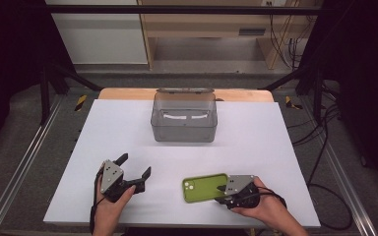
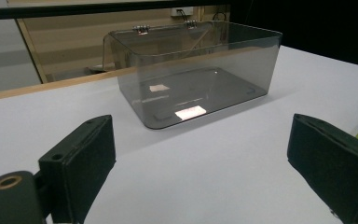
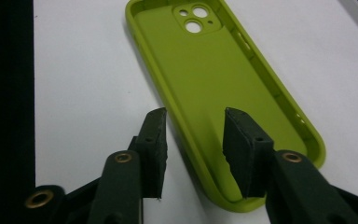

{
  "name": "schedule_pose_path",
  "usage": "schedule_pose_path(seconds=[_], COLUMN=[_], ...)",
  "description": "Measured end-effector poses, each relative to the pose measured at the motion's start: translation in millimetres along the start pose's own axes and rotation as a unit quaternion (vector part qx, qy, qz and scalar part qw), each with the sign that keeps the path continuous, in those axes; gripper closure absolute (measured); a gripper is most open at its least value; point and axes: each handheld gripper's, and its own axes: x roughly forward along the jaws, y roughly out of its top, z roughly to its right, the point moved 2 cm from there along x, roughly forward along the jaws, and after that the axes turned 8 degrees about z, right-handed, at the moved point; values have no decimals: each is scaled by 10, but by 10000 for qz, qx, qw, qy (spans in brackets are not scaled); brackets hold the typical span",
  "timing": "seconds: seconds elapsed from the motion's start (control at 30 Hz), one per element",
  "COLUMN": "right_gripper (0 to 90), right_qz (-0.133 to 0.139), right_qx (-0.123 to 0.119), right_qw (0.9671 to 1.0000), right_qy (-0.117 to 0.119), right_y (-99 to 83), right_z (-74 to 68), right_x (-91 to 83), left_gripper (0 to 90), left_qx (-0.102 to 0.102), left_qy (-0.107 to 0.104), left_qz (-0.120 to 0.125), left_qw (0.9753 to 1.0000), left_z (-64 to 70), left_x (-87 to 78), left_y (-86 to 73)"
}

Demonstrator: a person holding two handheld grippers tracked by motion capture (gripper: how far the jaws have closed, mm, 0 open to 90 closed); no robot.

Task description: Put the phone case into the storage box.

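A: Straddling the near edge of the green phone case [image 3: 223, 102], the right tongs [image 3: 193, 140] have 1 jaw outside the rim and 1 inside the shell. Are they gripping yet?

B: Not that I can see. There is a gap between the pads and the rim, so I read them as partly open around the edge, not clamped. The case lies flat on the white worktop [image 1: 103, 128], hollow side up, its camera holes at the end farthest from those tongs.

A: And the left tongs [image 1: 134, 169]?

B: Wide open and holding nothing. They hover above the worktop, pointing at the clear box [image 2: 196, 79] ahead of them, with the case off to their right.

A: So how far along is the work?

B: Barely begun, I'd judge. The case sits in front of the right tongs, well apart from the box, which stands beyond both tongs with its hinged lid up. Through its walls I see no object in it, just 2 pale label-like patches on its floor.

A: What remains?

B: Closing on the rim and lifting. If the box is the goal, which I can only guess, carrying it there and letting go too.
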Motion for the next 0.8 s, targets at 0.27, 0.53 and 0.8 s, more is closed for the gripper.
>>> schedule_pose_path(seconds=[0.27, 0.53, 0.8], right_gripper=[800, 878, 880], right_qz=[-38, 17, 681], right_qx=[-500, -552, 400], right_qw=[9986, 9979, 9968], right_qy=[154, 336, -87], right_y=[-15, -10, 112], right_z=[-16, -22, 129], right_x=[47, 37, -8], left_gripper=[80, 80, 80], left_qx=[41, -26, -90], left_qy=[-9, 6, 77], left_qz=[-55, -71, -35], left_qw=[10000, 10000, 9999], left_z=[15, -10, -48], left_x=[44, 27, -2], left_y=[4, -8, -13])
